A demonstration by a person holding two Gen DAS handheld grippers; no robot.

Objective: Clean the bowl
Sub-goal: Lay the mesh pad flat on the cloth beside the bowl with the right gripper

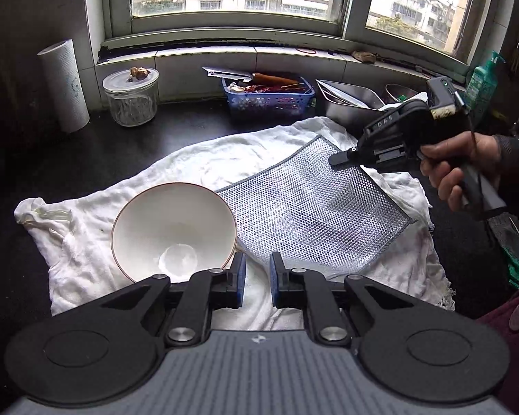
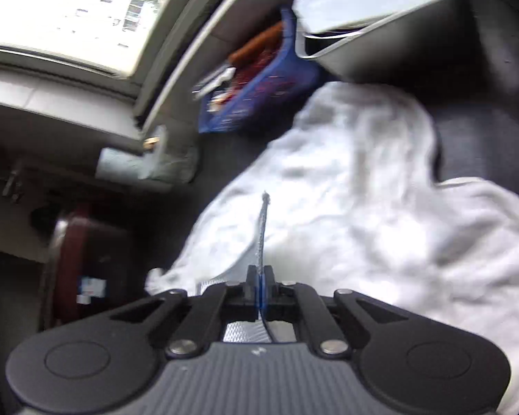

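Treating the bowl (image 1: 173, 228) as glazed, rigid, slippery, breakable: we'd pinch its rim. It sits on the towel (image 1: 86, 242) just ahead-left of our left tool (image 1: 256, 273), jaws narrowly apart, empty. Right tool (image 2: 259, 275) clamps the limp mesh cloth (image 1: 311, 207).

Quick count of what's sitting on the desk (image 1: 128, 152): one white bowl (image 1: 173, 228), one silver mesh dishcloth (image 1: 304, 214), one white towel (image 1: 225, 159), one glass jar (image 1: 130, 98), one paper towel roll (image 1: 64, 84), one blue basket (image 1: 270, 102), one green bottle (image 1: 482, 83) and two grippers (image 1: 257, 276) (image 1: 339, 158).
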